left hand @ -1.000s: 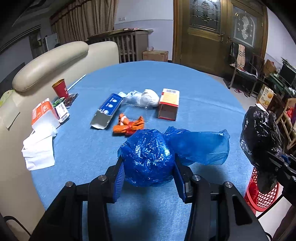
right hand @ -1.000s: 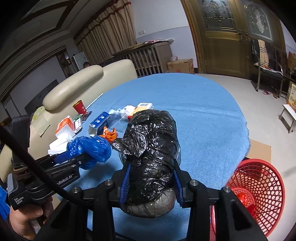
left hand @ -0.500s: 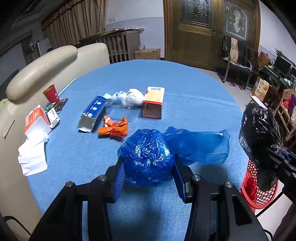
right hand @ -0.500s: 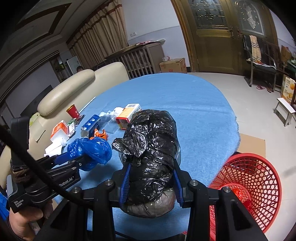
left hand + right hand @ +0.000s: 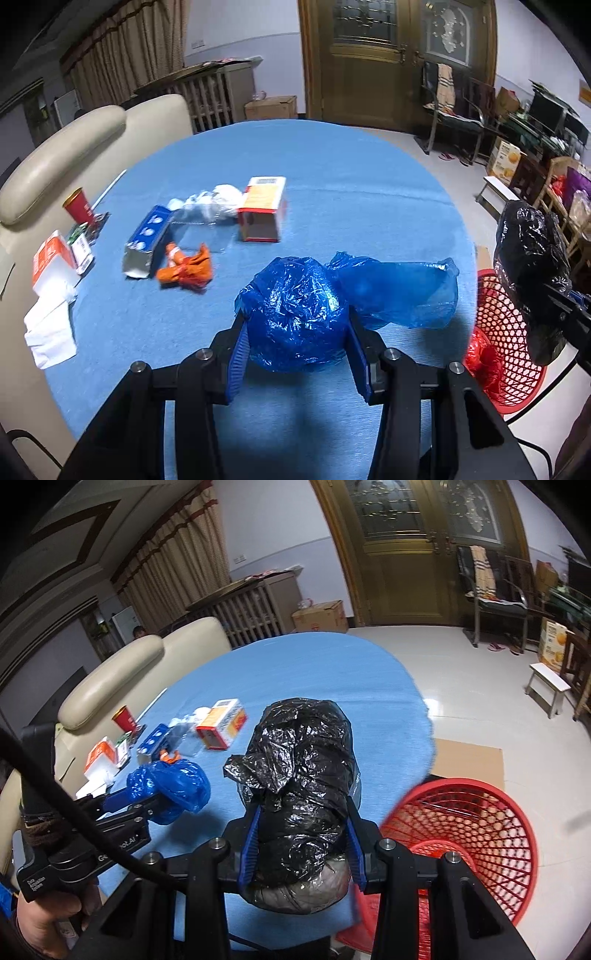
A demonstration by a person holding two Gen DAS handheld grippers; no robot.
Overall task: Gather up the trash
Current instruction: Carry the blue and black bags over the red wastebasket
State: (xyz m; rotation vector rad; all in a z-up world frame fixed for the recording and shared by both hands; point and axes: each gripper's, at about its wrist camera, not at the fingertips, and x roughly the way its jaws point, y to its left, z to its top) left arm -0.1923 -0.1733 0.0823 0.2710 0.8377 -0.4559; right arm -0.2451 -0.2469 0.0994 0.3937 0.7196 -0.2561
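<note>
My left gripper (image 5: 297, 358) is shut on a crumpled blue plastic bag (image 5: 295, 314), held above the blue table (image 5: 332, 177). It also shows in the right wrist view (image 5: 170, 790). My right gripper (image 5: 301, 853) is shut on a stuffed black plastic bag (image 5: 303, 768), held over the table's right edge beside a red mesh basket (image 5: 480, 853). The black bag also shows in the left wrist view (image 5: 532, 258), above the basket (image 5: 498, 332).
On the table lie an orange wrapper (image 5: 186, 267), a blue carton (image 5: 146, 240), a red-and-white box (image 5: 262, 206), clear plastic (image 5: 207, 203), a red cup (image 5: 77, 206), small boxes (image 5: 51, 258) and white tissue (image 5: 50, 328). A cream chair (image 5: 55, 166) stands at the left.
Both grippers have drifted right with their bags. The red basket has come closer and larger under the right gripper; the table litter has slid left in view.
</note>
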